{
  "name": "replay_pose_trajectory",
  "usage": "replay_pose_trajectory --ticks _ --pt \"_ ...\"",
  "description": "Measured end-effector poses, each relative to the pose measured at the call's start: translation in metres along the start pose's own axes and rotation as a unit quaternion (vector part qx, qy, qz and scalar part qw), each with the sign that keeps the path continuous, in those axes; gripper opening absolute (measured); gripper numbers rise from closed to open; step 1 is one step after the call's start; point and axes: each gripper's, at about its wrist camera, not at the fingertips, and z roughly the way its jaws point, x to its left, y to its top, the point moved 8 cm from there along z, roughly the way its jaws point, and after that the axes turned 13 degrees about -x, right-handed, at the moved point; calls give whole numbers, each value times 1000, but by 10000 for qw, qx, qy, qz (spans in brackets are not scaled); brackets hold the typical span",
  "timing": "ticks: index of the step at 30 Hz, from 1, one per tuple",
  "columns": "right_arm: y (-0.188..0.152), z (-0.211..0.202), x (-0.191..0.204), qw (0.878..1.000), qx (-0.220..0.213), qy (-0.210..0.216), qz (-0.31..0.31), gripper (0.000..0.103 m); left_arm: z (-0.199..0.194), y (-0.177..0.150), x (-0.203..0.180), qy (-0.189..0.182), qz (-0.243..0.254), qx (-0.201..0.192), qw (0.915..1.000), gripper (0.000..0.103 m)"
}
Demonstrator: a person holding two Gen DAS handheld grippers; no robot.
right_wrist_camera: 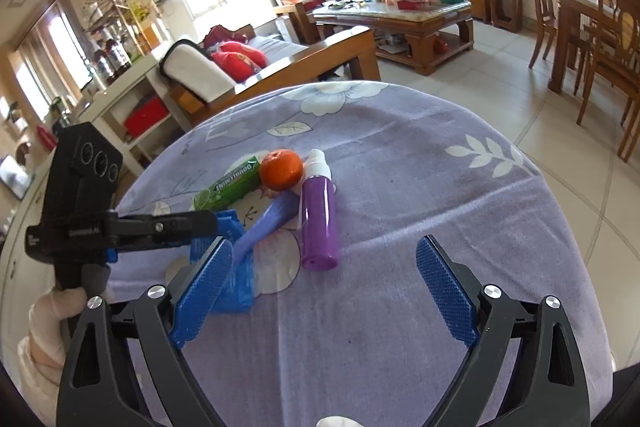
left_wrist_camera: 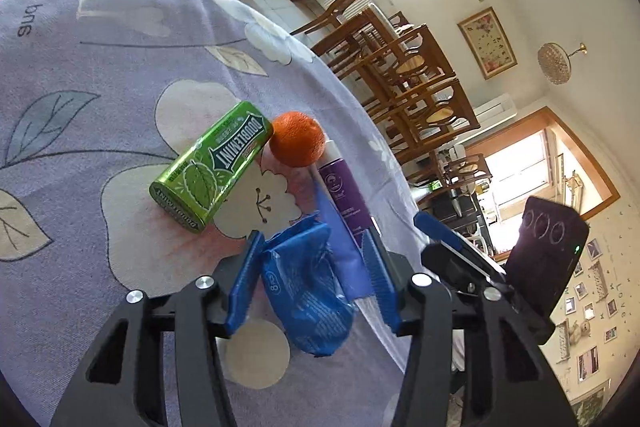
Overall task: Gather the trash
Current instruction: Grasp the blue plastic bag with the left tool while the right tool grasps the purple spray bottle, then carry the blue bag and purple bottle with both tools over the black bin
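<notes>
L gripper [left_wrist_camera: 314, 251]: I see the crumpled blue wrapper [left_wrist_camera: 308, 299] sitting between its jaws on the purple floral cloth [left_wrist_camera: 100, 75]; left pad looks against it, right pad shows a gap, so I can't tell if it's clamped. R gripper [right_wrist_camera: 324, 267]: jaws spread wide, nothing in them, above bare cloth. Just past the wrapper: green Doublemint tin [left_wrist_camera: 208, 167], orange [left_wrist_camera: 297, 139] touching it, purple spray bottle [right_wrist_camera: 318, 223] lying flat, lilac tube [right_wrist_camera: 266, 223] w/ one end under L gripper.
</notes>
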Motion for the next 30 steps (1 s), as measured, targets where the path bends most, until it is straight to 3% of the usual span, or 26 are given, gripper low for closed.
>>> replay_pose_trajectory --ticks 4,9,17,21,27,30 --pt "3 20 -2 9999 107 -64 22 79 0 0 3 29 -65 -129 9999 39" --pt "2 44 -8 9993 330 -173 46 63 -5 -1 -4 -158 96 -230 9996 21" --pt "1 58 -6 9981 478 -335 -212 45 3 -15 -16 -307 468 8 9984 17" --pt "1 61 -4 9971 460 -426 -430 28 7 -18 -20 -300 649 45 9974 16" --pt "1 58 -5 9979 361 -420 -342 25 12 -25 -34 -283 1219 146 9920 13" --pt "3 48 -8 9992 276 -263 -105 25 8 -21 -37 -399 1274 24 9910 13"
